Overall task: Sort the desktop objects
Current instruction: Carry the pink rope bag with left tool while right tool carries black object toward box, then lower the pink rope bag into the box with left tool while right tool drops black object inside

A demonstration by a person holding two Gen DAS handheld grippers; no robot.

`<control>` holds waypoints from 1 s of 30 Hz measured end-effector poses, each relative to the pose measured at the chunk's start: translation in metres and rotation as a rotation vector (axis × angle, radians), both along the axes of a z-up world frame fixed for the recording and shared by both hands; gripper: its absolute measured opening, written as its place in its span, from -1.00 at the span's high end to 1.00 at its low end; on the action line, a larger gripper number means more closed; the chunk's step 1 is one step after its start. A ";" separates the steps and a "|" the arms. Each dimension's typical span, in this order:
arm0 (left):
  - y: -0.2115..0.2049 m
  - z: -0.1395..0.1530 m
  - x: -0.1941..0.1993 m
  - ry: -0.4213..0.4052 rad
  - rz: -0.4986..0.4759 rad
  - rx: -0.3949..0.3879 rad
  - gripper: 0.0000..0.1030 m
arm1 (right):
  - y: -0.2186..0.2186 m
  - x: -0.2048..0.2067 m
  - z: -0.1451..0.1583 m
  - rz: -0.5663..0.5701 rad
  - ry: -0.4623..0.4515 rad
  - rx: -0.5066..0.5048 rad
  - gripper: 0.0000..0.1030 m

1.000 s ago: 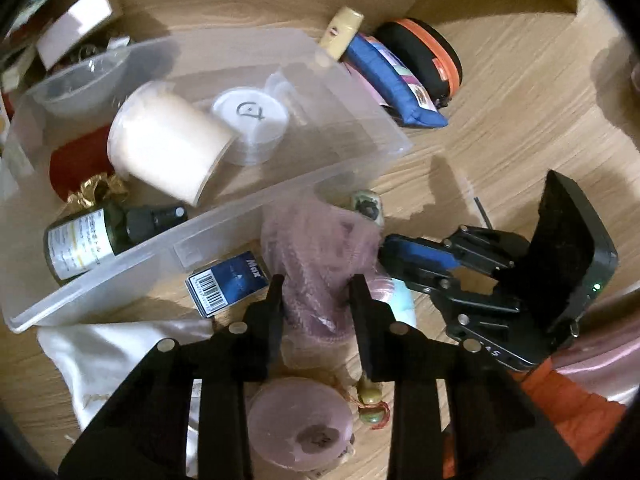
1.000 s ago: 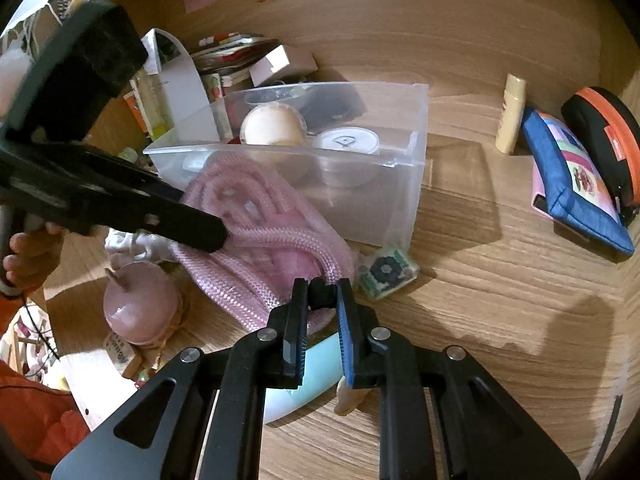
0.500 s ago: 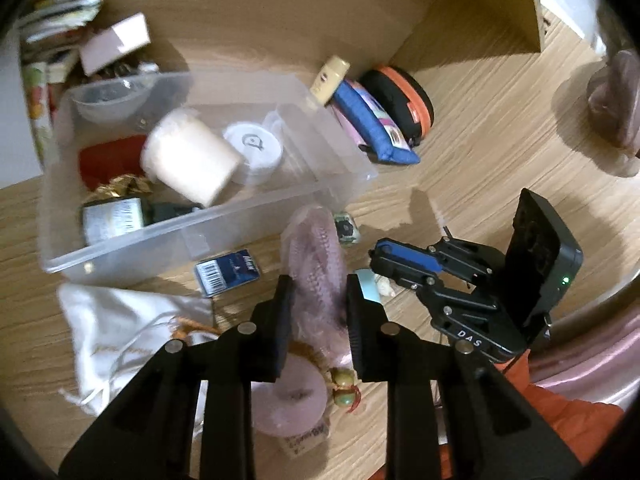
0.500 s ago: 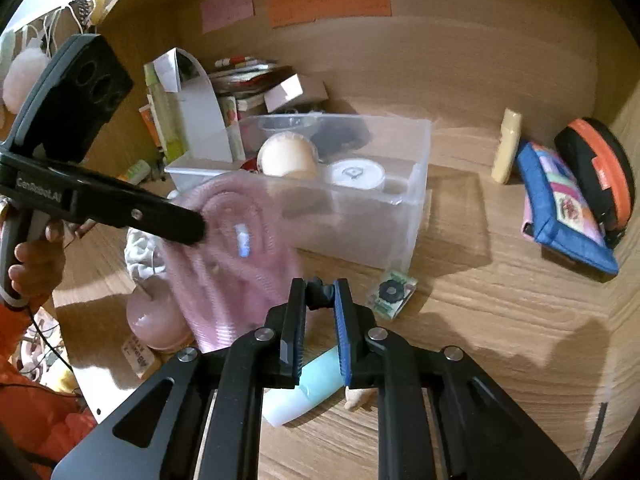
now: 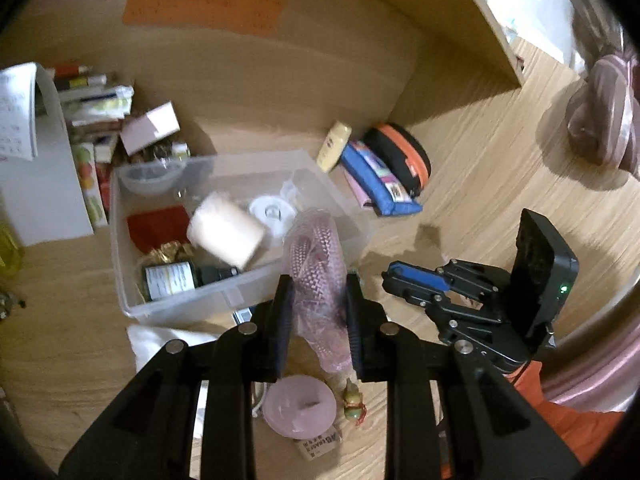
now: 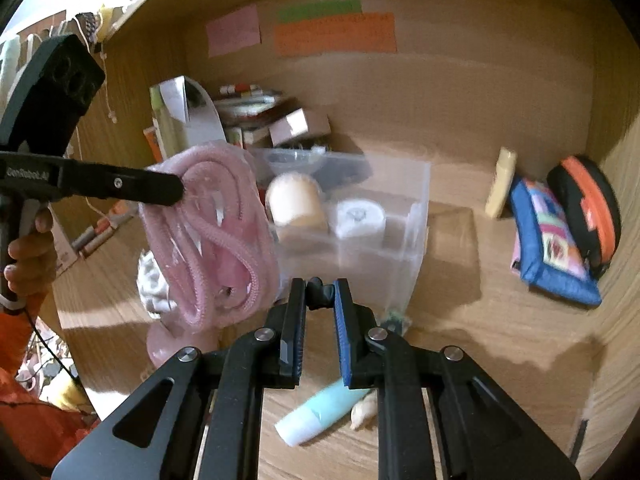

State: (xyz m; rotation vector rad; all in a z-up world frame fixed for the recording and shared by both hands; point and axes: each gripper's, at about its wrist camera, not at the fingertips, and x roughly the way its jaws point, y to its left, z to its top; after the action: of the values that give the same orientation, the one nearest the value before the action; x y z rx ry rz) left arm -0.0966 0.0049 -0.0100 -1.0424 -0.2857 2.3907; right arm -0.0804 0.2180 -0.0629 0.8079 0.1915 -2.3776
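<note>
Between the left gripper's [image 5: 316,316] fingers, a bagged pink rope [image 5: 318,276] is hanging in the air, just short of the bin [image 5: 120,240] ahead. Right gripper [image 6: 318,312] is idling narrow and empty. Bin's filling; tube [image 6: 320,410], pouches [image 6: 552,236] and pink jar [image 5: 300,406] are waiting outside.

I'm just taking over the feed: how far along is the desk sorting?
Partly done. The clear bin already holds a cream roll, a dark bottle and a white round container. In hand: the left claw grips the bagged pink rope, lifted beside the bin. The right claw holds nothing. Left on the desk: mint tube, pink jar, blue pouch, orange-trimmed case.
</note>
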 end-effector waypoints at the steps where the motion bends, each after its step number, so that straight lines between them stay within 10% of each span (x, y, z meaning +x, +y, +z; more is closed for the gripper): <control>1: -0.003 0.004 0.000 0.013 0.005 0.003 0.54 | -0.001 0.000 0.005 0.001 0.012 -0.004 0.76; 15: -0.059 0.035 -0.030 0.083 0.141 0.071 0.54 | -0.024 -0.038 0.034 -0.030 0.041 -0.061 0.76; 30: -0.080 0.002 -0.075 0.048 0.277 -0.093 0.54 | -0.057 -0.099 0.006 -0.061 -0.033 0.026 0.76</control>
State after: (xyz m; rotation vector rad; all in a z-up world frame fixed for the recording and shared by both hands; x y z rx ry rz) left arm -0.1721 -0.0754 -0.0078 -1.0422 -0.3228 2.6957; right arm -0.1796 0.1607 -0.0565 0.8759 0.1868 -2.4212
